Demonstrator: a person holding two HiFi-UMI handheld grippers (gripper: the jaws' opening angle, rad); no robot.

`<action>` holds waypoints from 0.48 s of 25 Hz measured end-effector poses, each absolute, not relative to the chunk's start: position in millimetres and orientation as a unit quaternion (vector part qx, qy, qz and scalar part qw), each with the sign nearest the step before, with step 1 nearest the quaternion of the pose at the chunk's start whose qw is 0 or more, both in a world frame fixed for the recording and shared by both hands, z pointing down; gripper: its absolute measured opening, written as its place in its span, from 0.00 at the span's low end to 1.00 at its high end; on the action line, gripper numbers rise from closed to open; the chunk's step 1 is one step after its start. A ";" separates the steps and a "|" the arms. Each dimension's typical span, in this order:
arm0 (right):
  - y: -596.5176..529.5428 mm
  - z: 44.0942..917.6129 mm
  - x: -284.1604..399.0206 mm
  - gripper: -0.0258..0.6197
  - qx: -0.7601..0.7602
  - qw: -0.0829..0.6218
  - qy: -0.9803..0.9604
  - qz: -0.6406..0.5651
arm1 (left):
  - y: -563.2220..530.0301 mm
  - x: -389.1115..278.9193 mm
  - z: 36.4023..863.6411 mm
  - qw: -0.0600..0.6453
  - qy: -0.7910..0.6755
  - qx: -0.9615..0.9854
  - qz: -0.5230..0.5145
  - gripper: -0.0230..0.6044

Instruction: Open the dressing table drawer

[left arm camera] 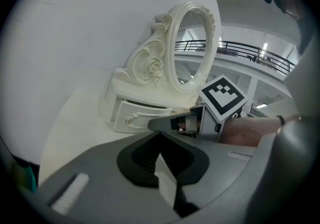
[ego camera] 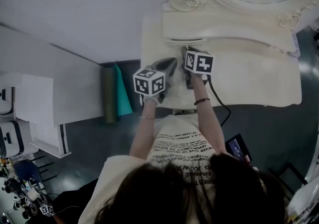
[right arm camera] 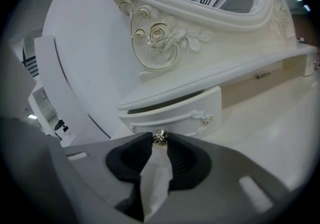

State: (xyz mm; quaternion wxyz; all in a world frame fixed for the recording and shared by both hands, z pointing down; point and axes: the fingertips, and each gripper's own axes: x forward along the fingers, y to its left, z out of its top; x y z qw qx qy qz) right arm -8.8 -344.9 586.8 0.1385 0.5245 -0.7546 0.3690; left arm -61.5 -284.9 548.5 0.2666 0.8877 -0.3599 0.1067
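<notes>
Though barely ajar, drawer (right arm camera: 175, 113) edge proud, open tabletop (right arm camera: 272, 130) ahead.

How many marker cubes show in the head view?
2. One marker cube on the left gripper, the other on the right gripper, side by side above the dressing table. None hidden.

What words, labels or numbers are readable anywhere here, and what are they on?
"OPPORTUNITY TO": on the person's shirt, seen upside down in the head view; probably right, but the print is small.
Other lines on the shirt: too small and blurred to read.
Dark screen by the person's side: too small to read.
Left cube and right cube: black-and-white square patterns only, no letters.
Dressing table: no text.
</notes>
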 end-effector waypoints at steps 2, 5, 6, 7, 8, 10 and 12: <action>-342.7 587.4 -8.5 0.20 0.523 0.139 -0.755 0.369 | -283.0 -60.2 548.5 0.266 -0.360 0.888 0.107 0.03; -339.0 588.4 -8.6 0.20 0.521 0.140 -0.756 0.371 | -280.1 -59.0 548.0 0.265 -0.360 0.888 0.108 0.03; -338.1 588.6 -8.6 0.20 0.521 0.140 -0.756 0.371 | -279.2 -58.7 547.8 0.265 -0.360 0.888 0.108 0.03; -337.2 588.6 -8.6 0.20 0.521 0.140 -0.756 0.371 | -278.4 -58.3 547.8 0.265 -0.360 0.888 0.108 0.03; -336.3 588.6 -8.6 0.20 0.520 0.140 -0.756 0.372 | -277.6 -58.0 547.8 0.265 -0.360 0.888 0.109 0.03; -334.6 588.3 -8.3 0.20 0.520 0.140 -0.757 0.371 | -275.9 -57.2 547.7 0.265 -0.360 0.888 0.109 0.03; -332.8 588.2 -7.9 0.20 0.519 0.140 -0.757 0.371 | -274.3 -56.3 547.2 0.265 -0.360 0.888 0.109 0.03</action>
